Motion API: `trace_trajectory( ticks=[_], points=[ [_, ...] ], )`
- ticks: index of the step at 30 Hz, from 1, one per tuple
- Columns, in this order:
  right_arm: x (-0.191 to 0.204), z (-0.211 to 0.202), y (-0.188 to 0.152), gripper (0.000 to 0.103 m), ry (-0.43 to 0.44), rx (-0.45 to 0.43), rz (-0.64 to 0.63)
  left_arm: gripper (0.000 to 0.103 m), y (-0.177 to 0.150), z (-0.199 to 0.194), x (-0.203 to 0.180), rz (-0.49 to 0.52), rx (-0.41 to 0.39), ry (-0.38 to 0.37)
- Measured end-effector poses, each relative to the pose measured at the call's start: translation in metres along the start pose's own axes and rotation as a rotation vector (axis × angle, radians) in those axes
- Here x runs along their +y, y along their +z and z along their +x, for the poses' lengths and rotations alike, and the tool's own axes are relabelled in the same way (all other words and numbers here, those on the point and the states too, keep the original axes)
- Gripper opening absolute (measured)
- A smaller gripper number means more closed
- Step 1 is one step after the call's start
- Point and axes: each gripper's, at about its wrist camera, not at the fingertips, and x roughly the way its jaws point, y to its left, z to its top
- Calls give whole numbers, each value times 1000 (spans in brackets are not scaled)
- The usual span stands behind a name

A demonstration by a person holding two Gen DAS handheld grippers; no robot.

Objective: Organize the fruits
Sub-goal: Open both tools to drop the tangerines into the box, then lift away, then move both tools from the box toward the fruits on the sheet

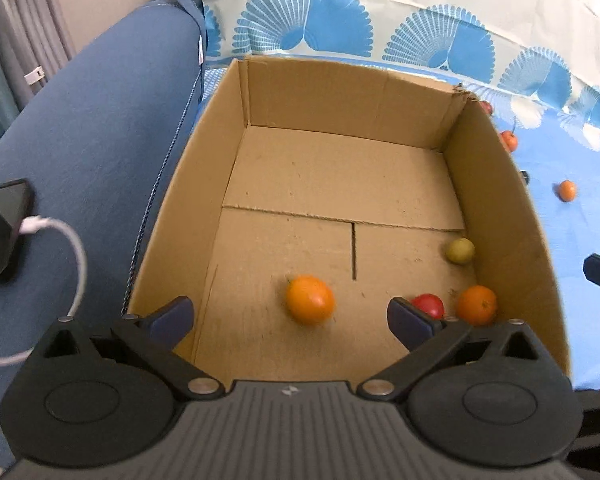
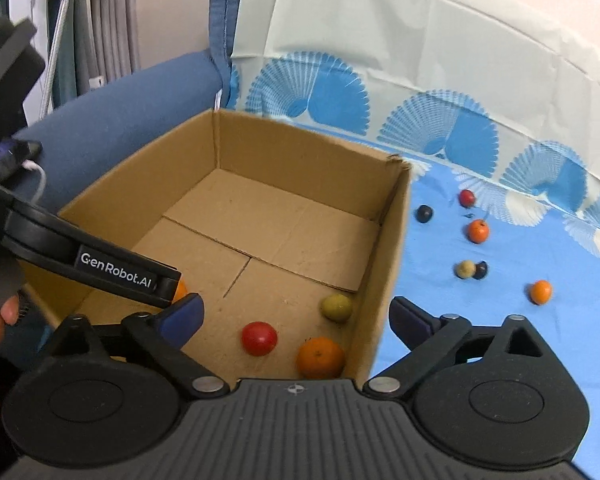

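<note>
The left gripper is hovering over the near edge of the cardboard box, jaws spread wide, holding nothing; an orange is lying blurred between them on the box floor. The right gripper is straddling the box's wall at 3 o'clock, jaws apart and empty. A red fruit, another orange and a greenish fruit are sitting in the near corner.

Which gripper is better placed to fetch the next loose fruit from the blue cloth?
Right. The right gripper is open at the box wall beside the loose fruits; the left gripper hangs over the box's far side.
</note>
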Motion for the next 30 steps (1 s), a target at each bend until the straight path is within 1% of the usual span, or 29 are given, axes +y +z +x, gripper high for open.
trace_trajectory(
  ticks=[4,6,9,12,14,18,22,27,30],
  points=[
    [6,-39,-6,102,6,-14,35,103,-14,-33,3,-20,2,0],
    [9,-61,-11,102,21,-22,67,103,-23,-52,5,-25,2,4],
    [13,-91,-16,102,50,-35,115,103,-39,-80,6,-17,-22,22],
    [18,-119,-23,102,65,-75,151,103,-57,-107,10,-19,-42,30],
    [22,-137,-26,102,52,-117,157,103,-68,-123,12,-29,-54,29],
    [28,-159,-32,102,56,-149,163,103,-86,-151,14,-46,-88,22],
    [34,-178,-36,102,48,-177,153,103,-96,-172,14,-53,-129,-1],
    [38,-199,-32,102,25,-230,118,103,-94,-194,14,-93,-185,-43],
    [34,-210,-28,102,54,-270,136,103,-94,-213,15,-116,-218,-34]
  ],
)
